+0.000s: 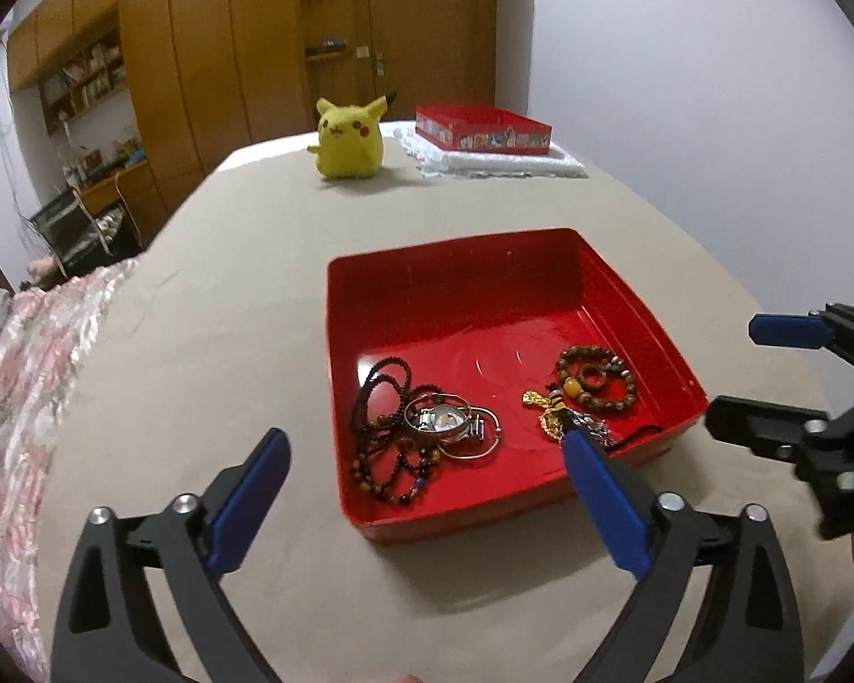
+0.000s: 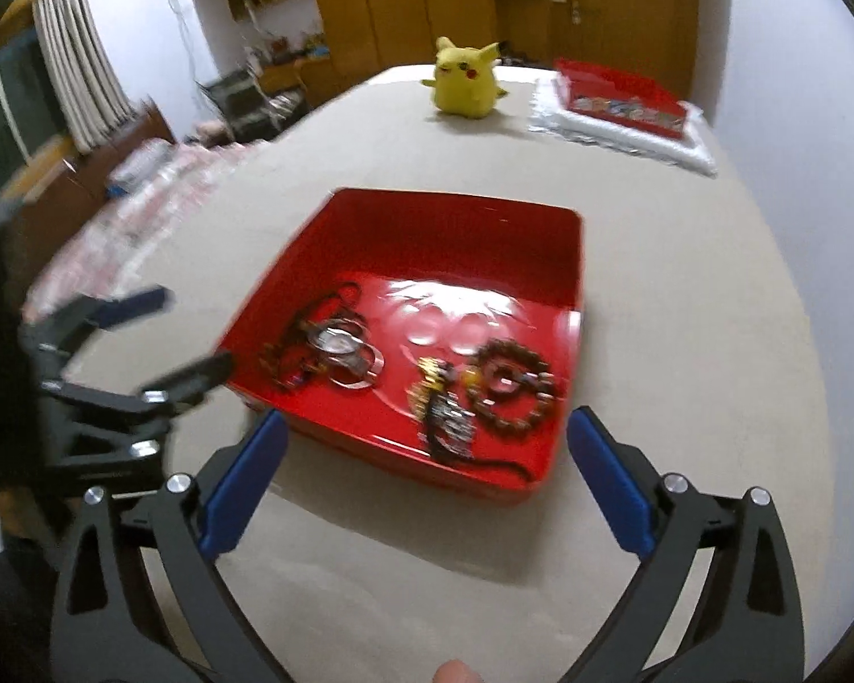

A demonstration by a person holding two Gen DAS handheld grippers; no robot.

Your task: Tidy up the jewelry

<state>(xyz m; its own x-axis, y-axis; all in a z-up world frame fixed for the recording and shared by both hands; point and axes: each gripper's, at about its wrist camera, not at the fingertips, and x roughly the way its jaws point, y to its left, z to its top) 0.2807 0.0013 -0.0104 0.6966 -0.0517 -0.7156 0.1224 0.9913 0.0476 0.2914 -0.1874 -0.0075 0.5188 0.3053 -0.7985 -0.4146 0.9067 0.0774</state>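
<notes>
A red tray [image 1: 467, 267] [image 2: 569, 279] sits on the beige table. It holds a tangle of dark bead strands [image 1: 384, 444], a silver watch [image 1: 441, 418] [image 2: 336, 341] with thin bangles, a gold charm with tassel [image 1: 552, 412] [image 2: 438, 398] and a brown bead bracelet [image 1: 598, 384] [image 2: 512, 393]. My left gripper [image 1: 424, 447] is open and empty just before the tray's near edge; it also shows in the right wrist view [image 2: 191, 330]. My right gripper [image 2: 427, 427] is open and empty at the tray's near side, and shows in the left wrist view [image 1: 751, 370].
A yellow Pikachu plush [image 1: 350, 139] [image 2: 467, 79] stands at the table's far end. A second red box [image 1: 484, 128] [image 2: 623, 99] rests on a white folded cloth [image 1: 495, 162] beside it. A floral bedcover [image 1: 23, 375] lies left of the table.
</notes>
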